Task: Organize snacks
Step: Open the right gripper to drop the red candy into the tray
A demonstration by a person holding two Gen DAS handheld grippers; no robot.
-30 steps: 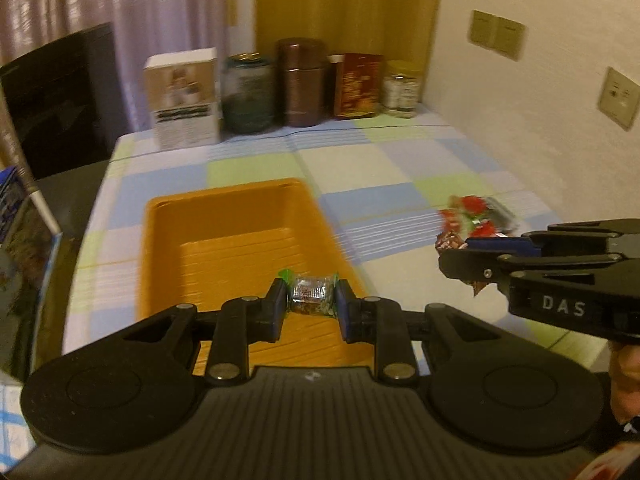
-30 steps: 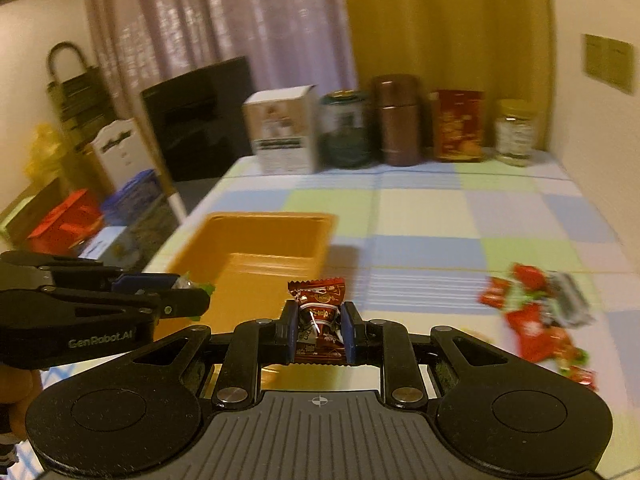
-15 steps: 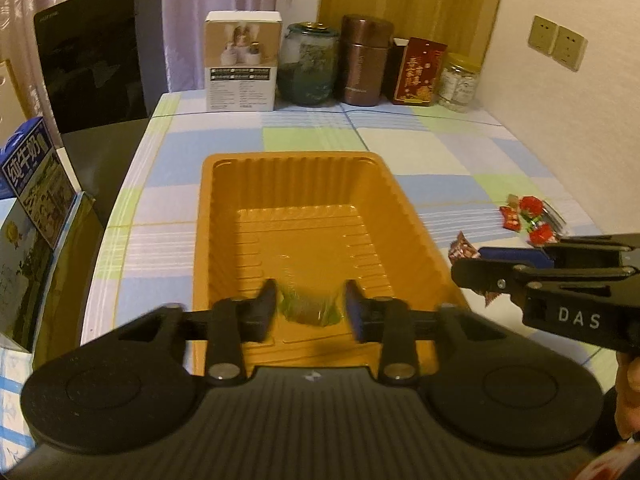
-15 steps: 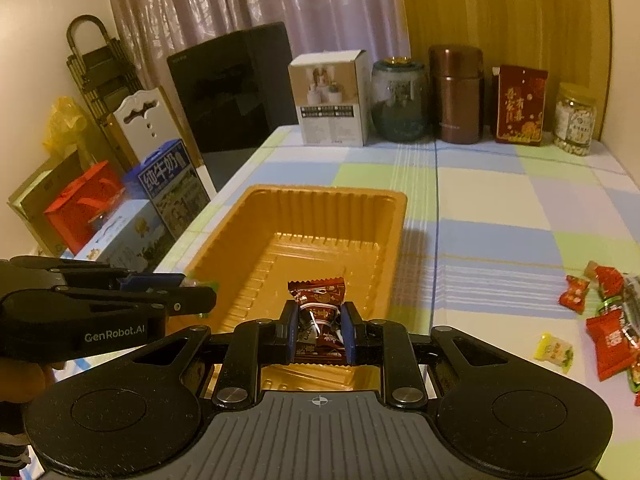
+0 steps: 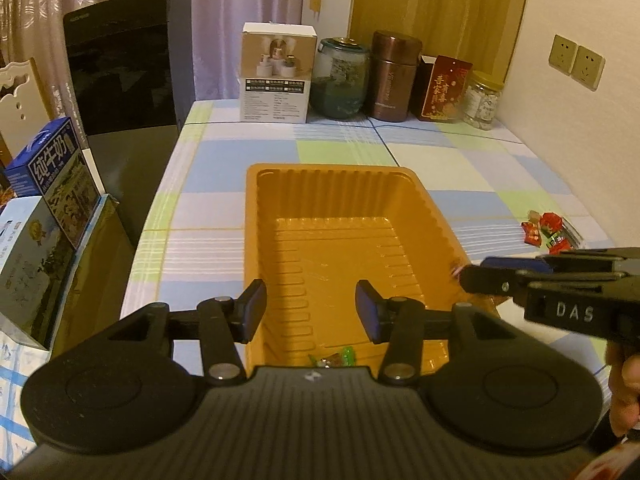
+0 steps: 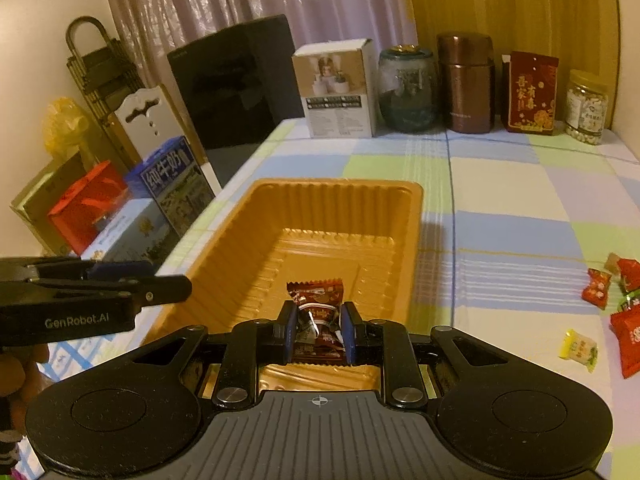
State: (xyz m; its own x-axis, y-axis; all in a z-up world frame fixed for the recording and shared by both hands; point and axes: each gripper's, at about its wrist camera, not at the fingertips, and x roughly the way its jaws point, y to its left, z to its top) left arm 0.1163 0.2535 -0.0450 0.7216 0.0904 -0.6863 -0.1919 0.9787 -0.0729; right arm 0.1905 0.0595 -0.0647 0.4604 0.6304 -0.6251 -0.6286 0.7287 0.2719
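— Tongs first: how do yours stand?

— Your left tongs (image 5: 311, 310) hang with the two fingers wide apart and nothing between them, above the near end of the orange tray (image 5: 264, 248). Under them, on the tray floor just beside the near wall, lies a green-wrapped candy (image 5: 334, 359); it is free of the fingers and partly hidden by the tool body. Your right tongs (image 6: 319, 330) are pressed together on a brown-wrapped candy (image 6: 316, 300), which stands upright with its crimped top edge poking above the fingers.

— Why hold that one there?

— You have it over the near part of the tray, inside the line of the walls, so I judge that parting the fingers would drop it straight onto the ribbed floor and not onto the tabletop (image 6: 500, 200). The tray sits toward your left on the checked cloth, within reach of both tools.

— And what is left to gather?

— A loose cluster of red-wrapped candies (image 6: 624, 308) lies on the cloth well to the right of the tray, with a small yellow candy (image 6: 578, 350) near them on the tray's side. Those are well apart from both tongs. The jars and boxes along the far edge look like no part of this job.
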